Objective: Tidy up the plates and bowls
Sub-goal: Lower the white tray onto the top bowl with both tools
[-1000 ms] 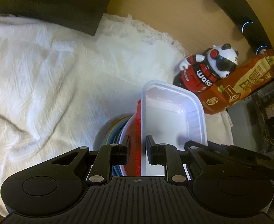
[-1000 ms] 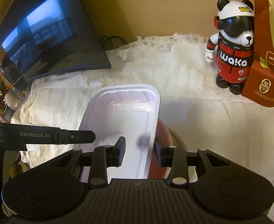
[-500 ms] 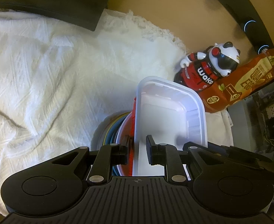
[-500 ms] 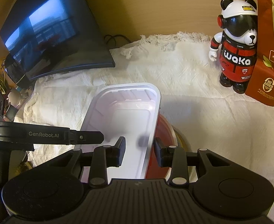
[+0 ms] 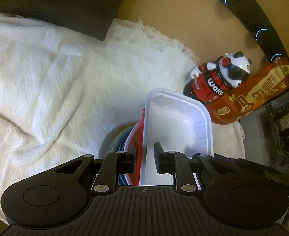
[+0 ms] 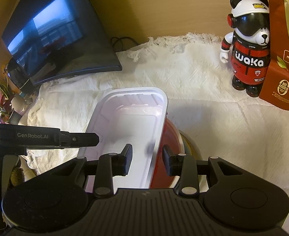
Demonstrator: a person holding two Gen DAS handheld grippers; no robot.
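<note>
While both grippers reach in from opposite sides, a white rectangular plastic tray point(image 5: 176, 122) sits on top of a red round bowl point(image 6: 170, 137), which rests on a stack of coloured plates point(image 5: 120, 137) over a white textured cloth point(image 5: 46, 88) covering the desk. On the left gripper point(image 5: 144, 156) the jaws are clenched on the tray's long left wall — one finger point(image 5: 131, 159) outside it by the red bowl, the other inside the tray. On the right gripper point(image 6: 147, 160) the jaws grasp the opposite long wall the same way, one finger inside the tray and one outside, over the bowl's rim. Beyond the stack, near the cloth's fringed far edge, a panda figurine in a red suit and white helmet point(image 6: 246, 47) stands upright just beside an orange-brown food pouch point(image 6: 282, 59). A dark monitor point(image 6: 59, 37) stands at the far left of the right wrist view, well apart from the tray.
</note>
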